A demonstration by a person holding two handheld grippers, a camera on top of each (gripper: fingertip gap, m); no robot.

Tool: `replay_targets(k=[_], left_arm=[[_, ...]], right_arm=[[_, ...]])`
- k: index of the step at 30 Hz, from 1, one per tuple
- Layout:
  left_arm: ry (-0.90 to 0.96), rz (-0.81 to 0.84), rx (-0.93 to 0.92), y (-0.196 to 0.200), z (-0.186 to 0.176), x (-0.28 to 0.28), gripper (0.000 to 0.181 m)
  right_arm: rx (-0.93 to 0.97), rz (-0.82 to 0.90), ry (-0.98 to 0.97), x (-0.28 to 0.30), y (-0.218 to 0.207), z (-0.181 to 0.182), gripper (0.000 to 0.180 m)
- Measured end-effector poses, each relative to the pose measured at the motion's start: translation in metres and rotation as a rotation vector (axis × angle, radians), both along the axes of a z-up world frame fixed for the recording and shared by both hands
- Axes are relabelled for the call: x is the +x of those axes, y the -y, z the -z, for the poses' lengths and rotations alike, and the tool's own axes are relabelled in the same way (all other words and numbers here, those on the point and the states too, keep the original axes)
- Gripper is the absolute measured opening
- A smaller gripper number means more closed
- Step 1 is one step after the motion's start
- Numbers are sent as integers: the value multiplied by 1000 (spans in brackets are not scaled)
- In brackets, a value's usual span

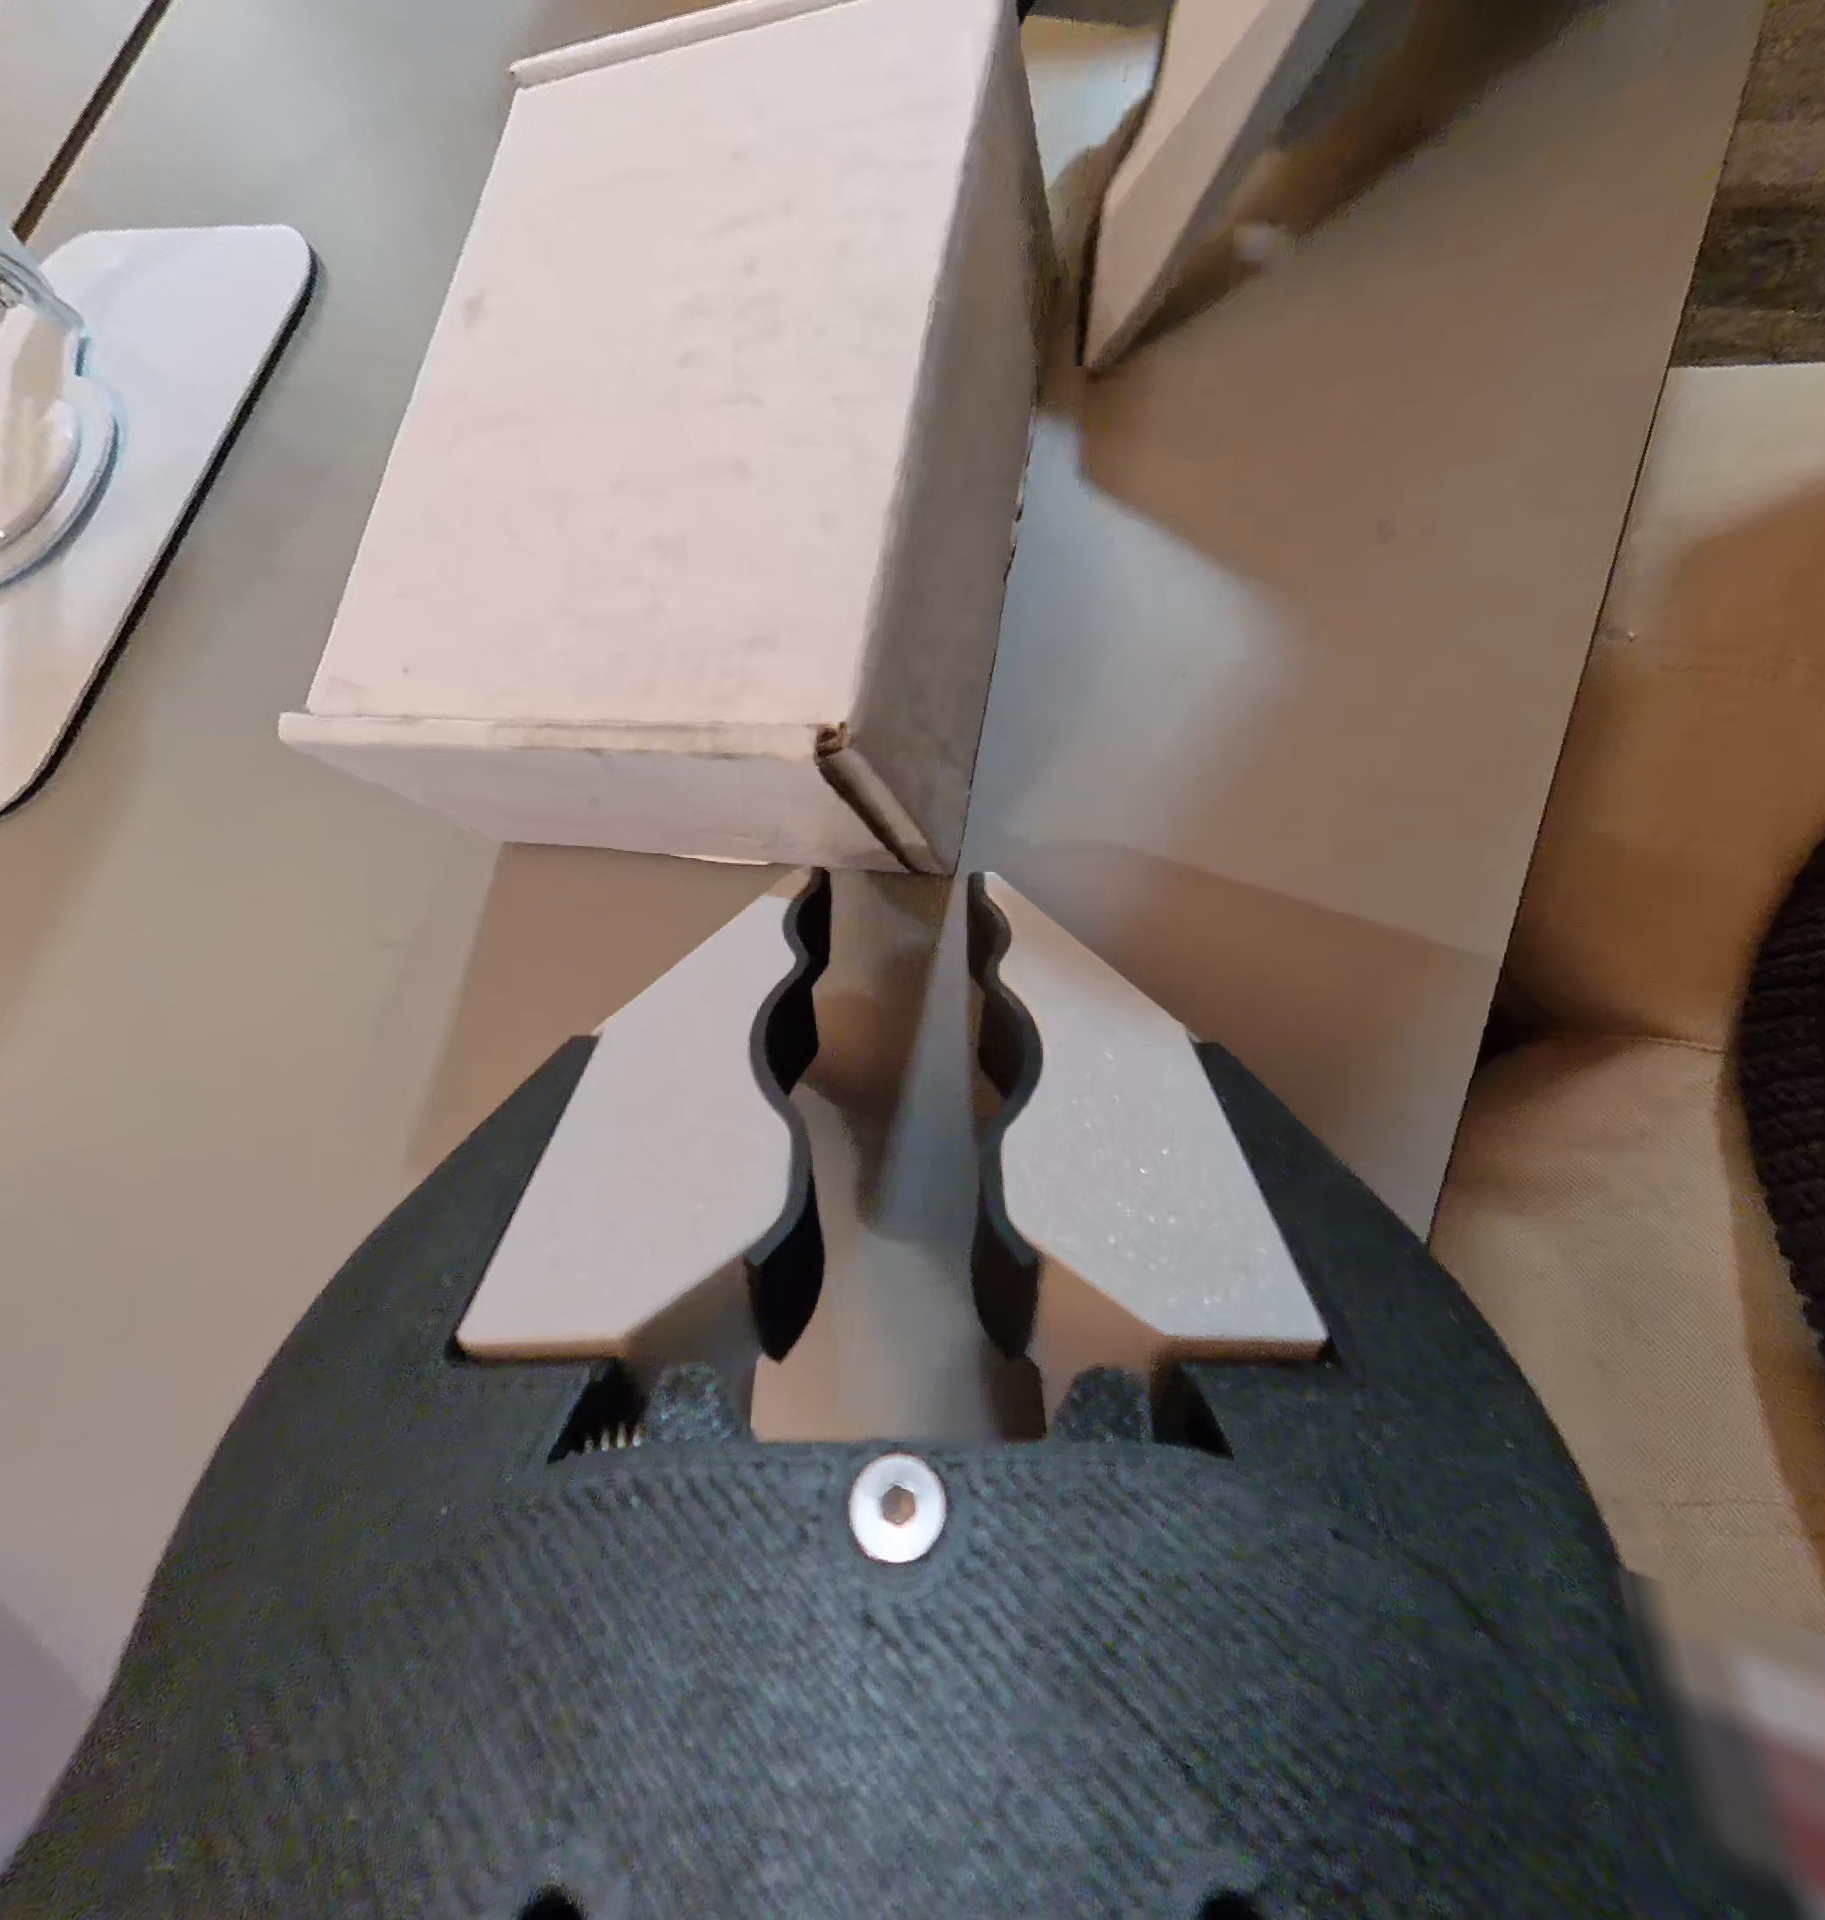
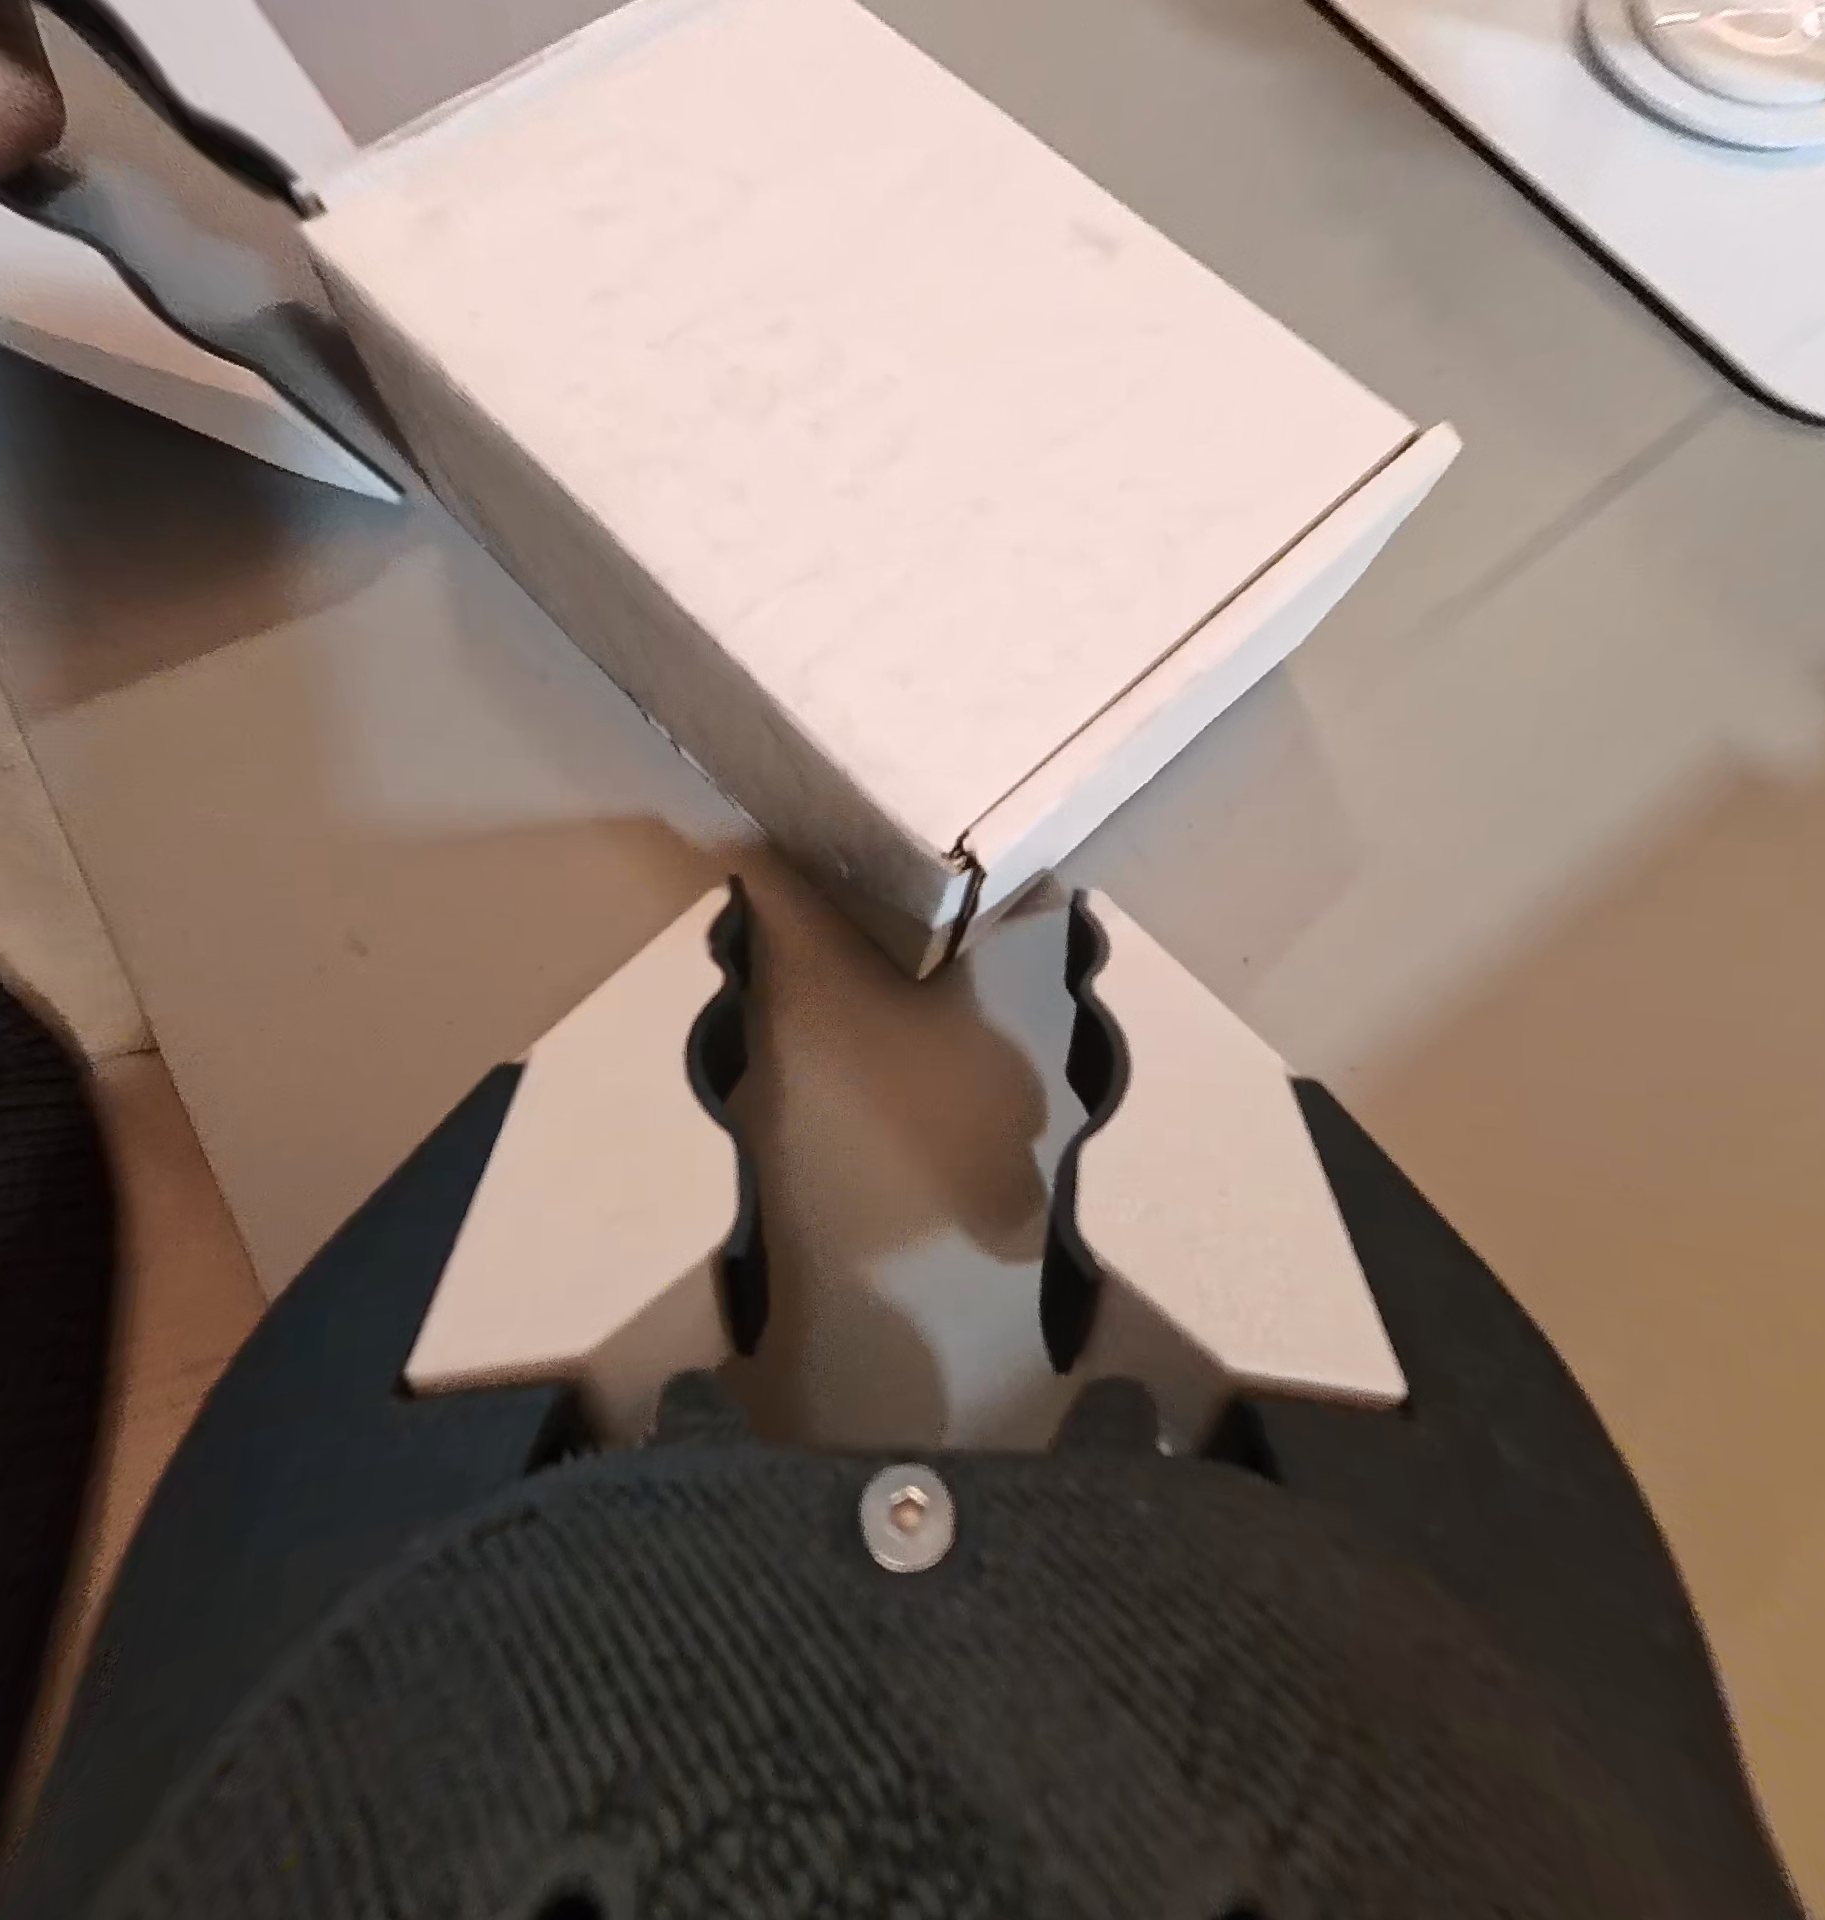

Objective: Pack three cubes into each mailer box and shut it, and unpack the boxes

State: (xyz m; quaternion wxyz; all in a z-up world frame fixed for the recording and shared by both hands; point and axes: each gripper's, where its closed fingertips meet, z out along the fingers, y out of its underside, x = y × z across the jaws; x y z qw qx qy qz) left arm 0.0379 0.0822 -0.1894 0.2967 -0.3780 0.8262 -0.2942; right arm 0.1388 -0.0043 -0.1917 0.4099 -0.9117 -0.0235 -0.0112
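Note:
A closed white mailer box [image 1: 679, 416] lies on the grey table [image 1: 1251, 675]; no cubes show. My left gripper [image 1: 897, 883] is open by a narrow gap and empty, its tips just short of the box's near right corner. In the right wrist view the same box [image 2: 866, 468] lies diagonally. My right gripper [image 2: 906, 900] is open and empty, and the box's near corner sits between its fingertips. The left gripper [image 2: 191, 260] shows at the box's far left corner. The right gripper [image 1: 1199, 208] shows blurred beyond the box in the left wrist view.
A flat white stand base with a black edge and a clear foot on it sits at the table's left [image 1: 129, 499], and shows at the upper right in the right wrist view [image 2: 1614, 208]. The table edge [image 1: 1510, 883] runs along the right, with a beige cushion [image 1: 1666, 1039] beyond.

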Motion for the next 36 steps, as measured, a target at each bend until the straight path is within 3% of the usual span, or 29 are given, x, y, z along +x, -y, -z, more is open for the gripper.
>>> replay_targets(k=[3, 8, 16, 19, 26, 31, 36], left_arm=[[-9, -22, -60, -4, -4, 0, 44], [-2, 18, -113, 9, -10, -5, 51], [-11, 167, -106, 39, -13, -28, 36], [-15, 139, -126, 36, -11, -25, 53], [97, 3, -118, -1, -29, 7, 129], [2, 148, -248, 11, -29, 27, 136], [-11, 186, -244, 18, -22, 43, 133]], right_arm=[[16, 3, -5, -1, -2, -1, 70], [18, -25, -39, -16, 0, -5, 71], [-29, 1, -19, -30, 30, -5, 61], [-13, 4, -45, -30, 32, -7, 52], [52, 35, -111, -22, 29, -15, 58], [74, 32, -126, -23, 25, -19, 58], [71, 27, -97, -25, 25, -19, 59]])
